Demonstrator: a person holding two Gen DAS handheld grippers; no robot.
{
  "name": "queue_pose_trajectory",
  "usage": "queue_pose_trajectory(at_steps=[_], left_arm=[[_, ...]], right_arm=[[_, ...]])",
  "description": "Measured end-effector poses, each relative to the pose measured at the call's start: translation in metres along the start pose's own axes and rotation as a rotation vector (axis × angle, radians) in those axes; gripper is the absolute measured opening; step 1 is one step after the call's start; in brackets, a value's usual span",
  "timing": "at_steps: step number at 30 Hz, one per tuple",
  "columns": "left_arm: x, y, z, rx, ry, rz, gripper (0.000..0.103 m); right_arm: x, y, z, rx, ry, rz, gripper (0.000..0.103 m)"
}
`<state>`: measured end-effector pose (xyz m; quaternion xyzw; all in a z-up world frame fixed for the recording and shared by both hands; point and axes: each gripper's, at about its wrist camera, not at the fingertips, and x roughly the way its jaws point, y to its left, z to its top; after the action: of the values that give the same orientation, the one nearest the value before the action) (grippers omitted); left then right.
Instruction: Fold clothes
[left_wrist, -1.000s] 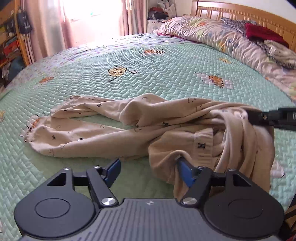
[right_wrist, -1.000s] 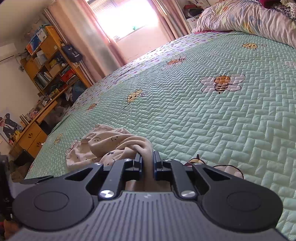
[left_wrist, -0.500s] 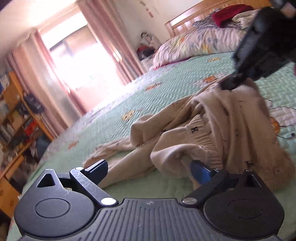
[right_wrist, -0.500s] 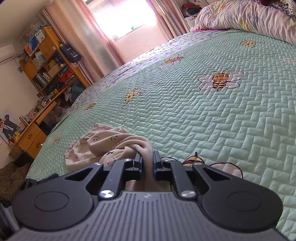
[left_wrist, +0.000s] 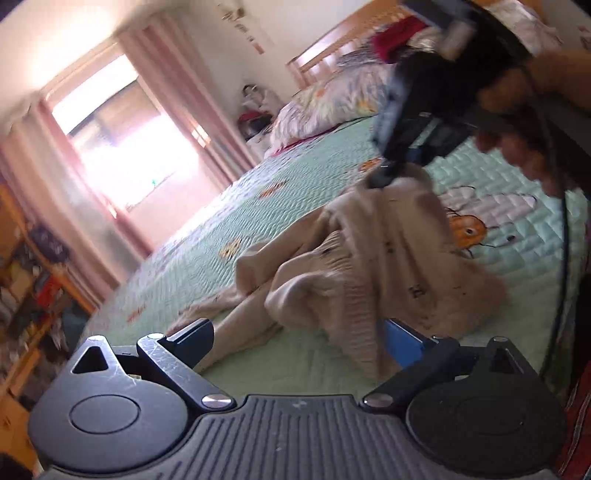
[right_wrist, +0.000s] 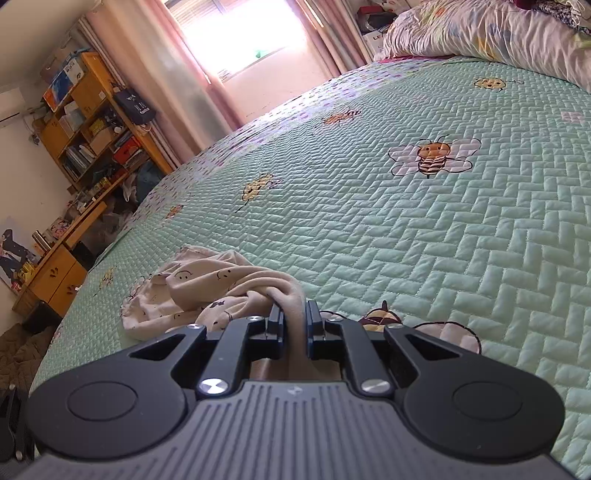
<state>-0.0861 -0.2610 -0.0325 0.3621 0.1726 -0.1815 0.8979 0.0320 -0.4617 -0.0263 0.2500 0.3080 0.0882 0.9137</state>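
Note:
Beige trousers with small dark prints (left_wrist: 351, 266) lie crumpled on the green quilt. My right gripper (left_wrist: 384, 177) is shut on a pinch of the cloth and lifts it into a peak; in the right wrist view the fabric (right_wrist: 207, 280) is clamped between the pads of the right gripper (right_wrist: 294, 317). My left gripper (left_wrist: 295, 336) is open wide and low at the near side of the heap. The ribbed waistband hangs over its right blue fingertip (left_wrist: 402, 343). Its left fingertip (left_wrist: 195, 332) is beside a trouser leg.
The green bee-print quilt (right_wrist: 424, 229) spreads far to the right. A floral duvet (right_wrist: 498, 33) and a wooden headboard (left_wrist: 332, 40) are at the bed's head. Wooden shelves and a desk (right_wrist: 85, 122) stand past the left edge, by pink curtains. A person's hand (left_wrist: 517, 92) holds the right gripper.
The left gripper has rolled and swung in toward the waistband, and its jaws have spread wider. The right gripper has kept still, shut on the cloth.

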Motion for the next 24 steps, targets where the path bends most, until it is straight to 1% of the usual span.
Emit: queue_pose_trajectory(at_steps=[1,3,5,7,9,10,12,13,15,16,17,20,21,24], left_arm=[[0.004,-0.006,0.002,0.026,0.001,-0.001,0.097],[0.017,-0.013,0.004,0.052,0.028,-0.014,0.09],[0.028,-0.017,0.004,0.066,0.062,-0.021,0.072],[0.037,-0.014,0.004,0.058,0.091,-0.018,0.067],[0.039,-0.009,0.003,0.052,0.093,0.003,0.064],[0.04,-0.006,0.003,0.048,0.089,0.011,0.061],[0.038,0.0,0.004,0.033,0.082,0.016,0.048],[0.038,0.004,0.004,0.021,0.078,0.011,0.036],[0.04,0.012,0.006,-0.014,0.082,-0.028,0.027],[0.042,0.016,0.007,-0.033,0.091,-0.049,0.012],[0.047,0.02,0.007,-0.061,0.103,-0.077,0.007],[0.055,0.046,0.009,-0.214,0.122,-0.16,0.005],[0.054,0.061,0.009,-0.286,0.119,-0.176,0.005],[0.035,0.132,0.007,-0.579,0.061,-0.186,0.004]], right_arm=[[0.0,0.001,0.0,0.0,-0.001,0.0,0.012],[-0.001,0.002,0.0,-0.002,-0.003,-0.001,0.012],[-0.001,0.003,0.001,-0.007,-0.001,-0.003,0.012],[-0.001,0.003,0.002,-0.011,0.0,-0.004,0.012],[-0.001,0.003,0.002,-0.012,0.002,-0.005,0.013],[0.0,0.003,0.002,-0.012,0.002,-0.005,0.013],[0.0,0.003,0.002,-0.009,0.0,-0.005,0.013],[0.001,0.003,0.002,-0.01,0.0,-0.005,0.013],[0.002,0.004,0.001,-0.013,-0.001,-0.007,0.013],[0.002,0.004,0.001,-0.016,-0.002,-0.008,0.013],[0.002,0.005,0.001,-0.019,-0.003,-0.009,0.013],[0.001,0.009,0.002,-0.052,-0.014,-0.022,0.012],[0.0,0.011,0.003,-0.067,-0.022,-0.03,0.012],[-0.009,0.018,0.008,-0.09,-0.08,-0.047,0.012]])
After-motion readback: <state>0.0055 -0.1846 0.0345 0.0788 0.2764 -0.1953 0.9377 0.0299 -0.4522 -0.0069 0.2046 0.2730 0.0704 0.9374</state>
